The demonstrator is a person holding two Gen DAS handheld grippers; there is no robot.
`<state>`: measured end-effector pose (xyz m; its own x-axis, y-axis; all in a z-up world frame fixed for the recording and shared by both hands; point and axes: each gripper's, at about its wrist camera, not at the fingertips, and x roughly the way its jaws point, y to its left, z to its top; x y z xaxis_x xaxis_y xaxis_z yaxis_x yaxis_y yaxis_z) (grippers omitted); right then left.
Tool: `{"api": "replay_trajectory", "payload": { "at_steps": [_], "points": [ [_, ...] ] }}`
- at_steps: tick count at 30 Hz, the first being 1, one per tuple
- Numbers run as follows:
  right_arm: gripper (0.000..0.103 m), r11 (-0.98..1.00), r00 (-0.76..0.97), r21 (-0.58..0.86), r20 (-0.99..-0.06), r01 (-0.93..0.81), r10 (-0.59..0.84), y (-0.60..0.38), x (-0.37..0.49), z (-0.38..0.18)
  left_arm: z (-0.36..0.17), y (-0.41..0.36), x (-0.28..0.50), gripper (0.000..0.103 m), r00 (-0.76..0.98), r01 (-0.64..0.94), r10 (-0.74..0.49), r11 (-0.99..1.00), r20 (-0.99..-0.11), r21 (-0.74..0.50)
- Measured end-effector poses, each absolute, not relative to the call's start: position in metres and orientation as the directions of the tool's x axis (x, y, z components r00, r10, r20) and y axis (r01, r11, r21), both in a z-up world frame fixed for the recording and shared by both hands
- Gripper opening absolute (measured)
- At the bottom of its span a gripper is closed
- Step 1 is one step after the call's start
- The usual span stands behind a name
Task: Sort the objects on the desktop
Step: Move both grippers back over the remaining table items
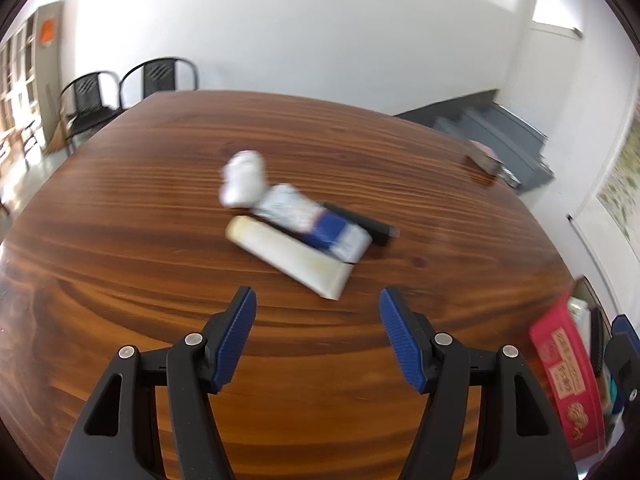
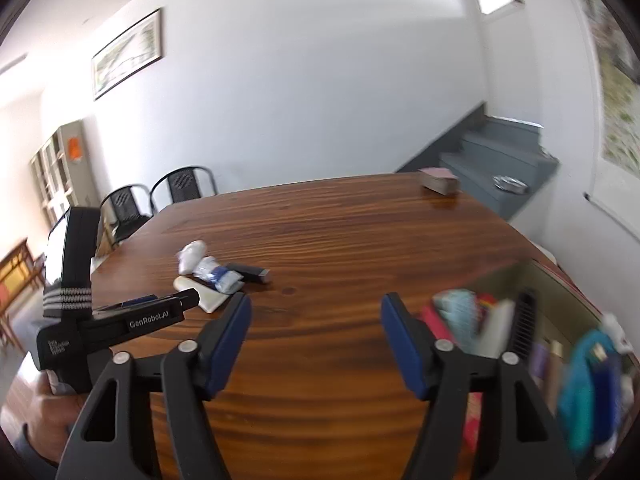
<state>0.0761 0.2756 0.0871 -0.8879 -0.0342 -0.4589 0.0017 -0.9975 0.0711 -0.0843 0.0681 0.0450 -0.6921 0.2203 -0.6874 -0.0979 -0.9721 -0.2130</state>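
A small pile lies mid-table in the left wrist view: a crumpled white wad point(image 1: 242, 180), a blue-and-white packet point(image 1: 316, 220), a cream tube point(image 1: 288, 256) and a black stick point(image 1: 360, 224). My left gripper point(image 1: 316, 300) stands open just short of the tube's flat end, with nothing between its blue pads. In the right wrist view the same pile point(image 2: 212, 276) is far left, ahead of the left gripper's black body point(image 2: 120, 320). My right gripper point(image 2: 316, 304) is open and empty over bare wood, beside a storage box point(image 2: 560, 276) holding several items.
The box shows as a red patterned wall point(image 1: 560, 372) at the table's right edge. A thick book point(image 2: 440, 182) lies at the far right corner. Two black chairs point(image 2: 160, 196) stand beyond the far left edge, grey stairs point(image 2: 492, 160) behind. A hand point(image 2: 44, 412) holds the left gripper.
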Motion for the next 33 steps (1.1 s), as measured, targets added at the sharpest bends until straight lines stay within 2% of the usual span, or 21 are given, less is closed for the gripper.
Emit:
{"api": "replay_trajectory", "payload": {
  "at_steps": [3, 8, 14, 22, 33],
  "points": [
    [0.076, -1.000, -0.878, 0.026, -0.477, 0.012, -0.023, 0.259, 0.069, 0.075, 0.038, 0.049, -0.097, 0.068, -0.684, -0.044, 0.189, -0.975, -0.704, -0.220],
    [0.076, -0.999, -0.846, 0.045, -0.532, 0.021, -0.042, 0.264, 0.066, 0.061, 0.026, 0.043, -0.114, 0.068, -0.650, 0.002, 0.188, -0.968, -0.736, -0.249],
    [0.078, -0.995, -0.845, 0.101, -0.533, -0.015, -0.042, 0.281, 0.065, 0.066, 0.027, 0.061, -0.131, 0.068, -0.649, 0.023, 0.180, -0.967, -0.739, -0.255],
    [0.078, -0.994, -0.851, 0.110, -0.523, -0.005, -0.054, 0.280, 0.068, 0.071, 0.012, 0.064, -0.159, 0.068, -0.624, 0.122, 0.103, -0.966, -0.775, -0.226],
    [0.079, -0.993, -0.845, 0.118, -0.532, -0.004, -0.059, 0.280, 0.068, 0.070, 0.012, 0.043, -0.155, 0.076, -0.637, 0.069, 0.112, -0.977, -0.763, -0.202]
  ]
}}
